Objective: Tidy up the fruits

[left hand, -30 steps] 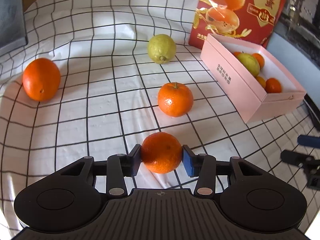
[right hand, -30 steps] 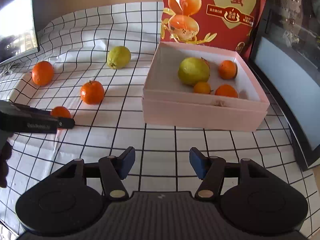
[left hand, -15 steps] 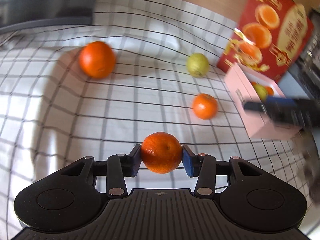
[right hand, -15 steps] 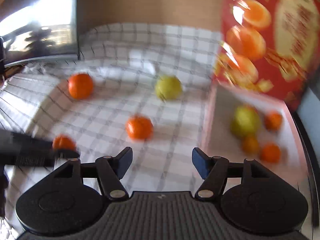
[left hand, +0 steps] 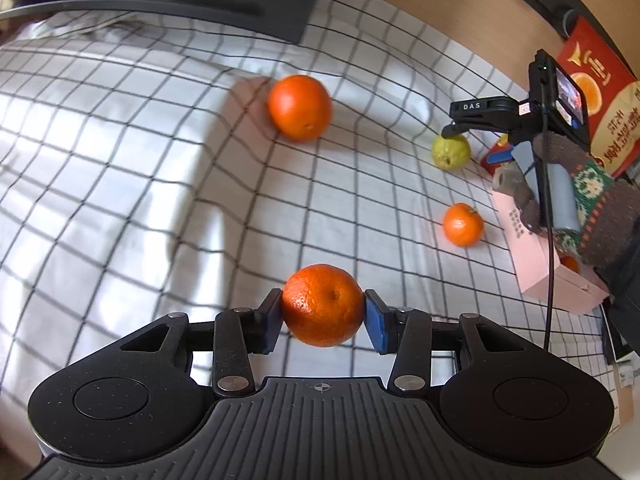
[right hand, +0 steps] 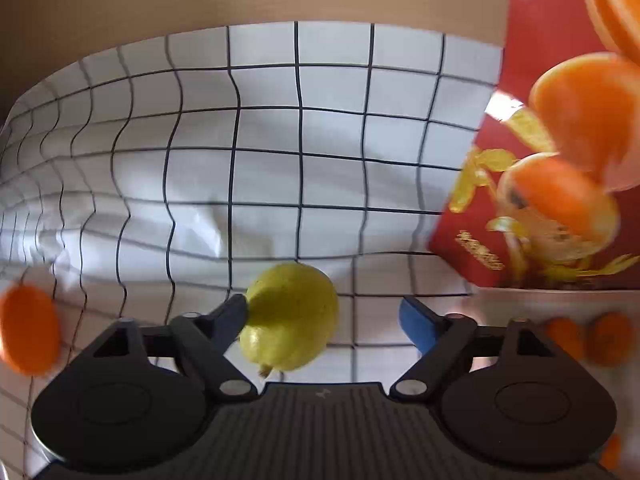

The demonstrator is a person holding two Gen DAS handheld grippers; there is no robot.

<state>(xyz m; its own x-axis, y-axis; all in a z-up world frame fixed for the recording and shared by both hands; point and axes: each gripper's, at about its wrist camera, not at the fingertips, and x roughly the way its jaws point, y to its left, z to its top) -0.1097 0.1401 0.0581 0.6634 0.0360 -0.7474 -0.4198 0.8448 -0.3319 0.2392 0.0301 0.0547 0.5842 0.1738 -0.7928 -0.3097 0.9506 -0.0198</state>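
A: What does the left hand-held gripper (left hand: 323,317) carry?

B: Its blue pads press on both sides of a mandarin (left hand: 322,304), raised clear of the checked cloth (left hand: 120,168) that covers the counter.

A: And the right hand-held gripper (right hand: 324,322)?

B: Its jaws are opening. A yellow-green guava (right hand: 290,316) sits between them, against the left finger (right hand: 226,320) and apart from the right one; the pads do not clamp it.

A: Where is the remaining fruit?

B: In the left wrist view, a large orange (left hand: 299,107) lies far back on the cloth, a small tangerine (left hand: 462,224) near the pink box (left hand: 532,256), and the guava (left hand: 450,150) beyond it, just below the right gripper's tip. Orange fruit lies inside the box, blurred in the right wrist view.

A: What stands behind the box?

B: A red printed package (right hand: 560,140), upright. A gloved hand (left hand: 560,184) holds the right gripper.
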